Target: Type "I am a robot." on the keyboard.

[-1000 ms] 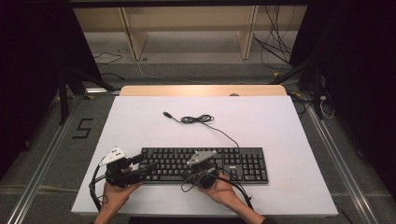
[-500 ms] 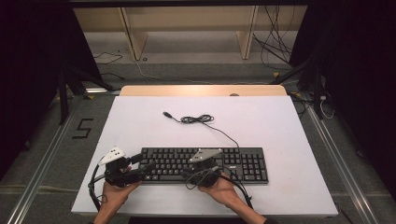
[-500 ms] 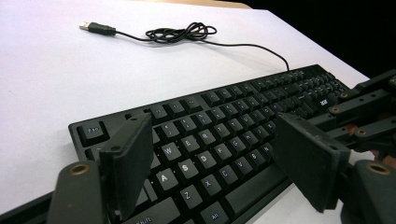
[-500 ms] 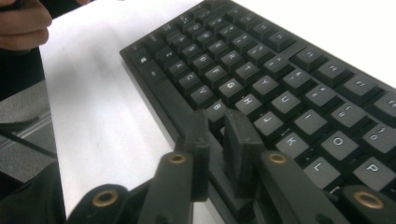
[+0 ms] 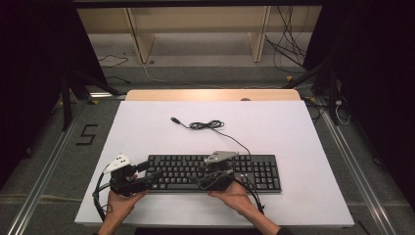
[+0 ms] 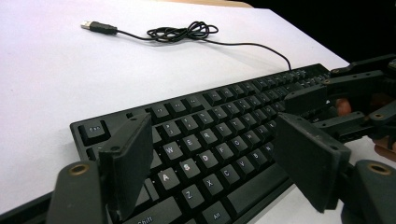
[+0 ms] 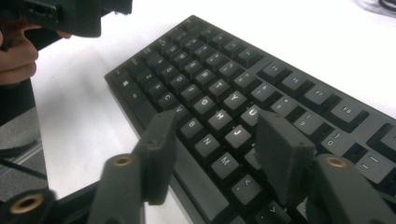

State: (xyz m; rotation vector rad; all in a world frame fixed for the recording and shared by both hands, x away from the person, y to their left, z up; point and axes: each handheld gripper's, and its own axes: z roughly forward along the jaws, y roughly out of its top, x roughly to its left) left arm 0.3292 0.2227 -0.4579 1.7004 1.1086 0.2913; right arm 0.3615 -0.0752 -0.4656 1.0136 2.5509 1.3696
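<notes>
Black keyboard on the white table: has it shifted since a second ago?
No. The black keyboard keeps its place: its far edge lies at the same gap from the coiled black cable, and its right end at the same spot on the white table.

Bright, even light falls from above on the white table [image 5: 293,147], which nearly washes out; the surroundings stay dark. Shadows are faint. Both gripper views blur the near jaws, and keycaps glint softly.
</notes>
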